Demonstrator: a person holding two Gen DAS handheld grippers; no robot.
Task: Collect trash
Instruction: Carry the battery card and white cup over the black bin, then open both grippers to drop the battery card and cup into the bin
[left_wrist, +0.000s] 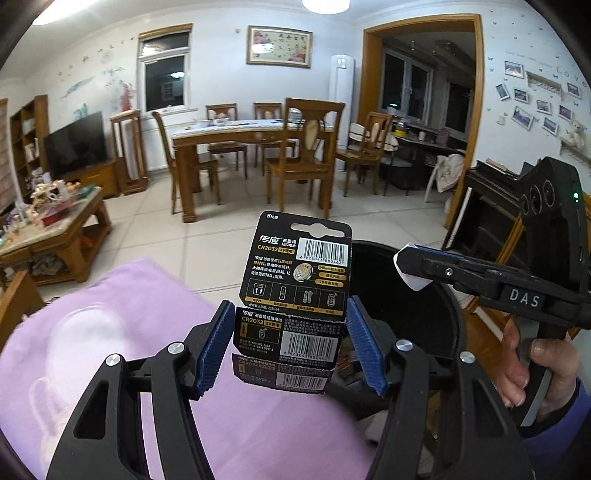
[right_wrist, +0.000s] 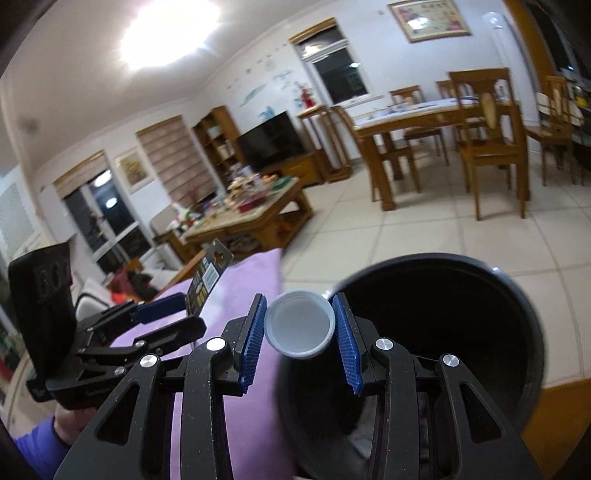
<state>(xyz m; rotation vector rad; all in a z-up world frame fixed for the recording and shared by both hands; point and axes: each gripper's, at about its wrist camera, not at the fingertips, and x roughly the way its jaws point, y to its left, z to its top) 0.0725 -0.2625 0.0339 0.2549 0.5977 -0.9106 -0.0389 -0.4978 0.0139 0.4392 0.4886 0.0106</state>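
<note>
My left gripper (left_wrist: 291, 325) is shut on a black battery blister card (left_wrist: 295, 280), which stands upright between the blue pads above the purple cloth (left_wrist: 110, 350). My right gripper (right_wrist: 299, 325) is shut on a white bottle cap (right_wrist: 300, 325), held at the near rim of the round black trash bin (right_wrist: 443, 295). In the left wrist view the right gripper (left_wrist: 410, 267) reaches in from the right with the white cap (left_wrist: 410, 275) over the bin (left_wrist: 424, 314). The right wrist view shows the left gripper (right_wrist: 173, 306) at the left holding the card (right_wrist: 207, 280).
A wooden coffee table (right_wrist: 255, 218) crowded with items stands on the tiled floor (right_wrist: 443, 229). Behind it are a dining table (left_wrist: 243, 136) with several chairs and a TV (left_wrist: 75, 144). A black cabinet (left_wrist: 487, 221) stands right of the bin. A hand (left_wrist: 528, 365) grips the right tool.
</note>
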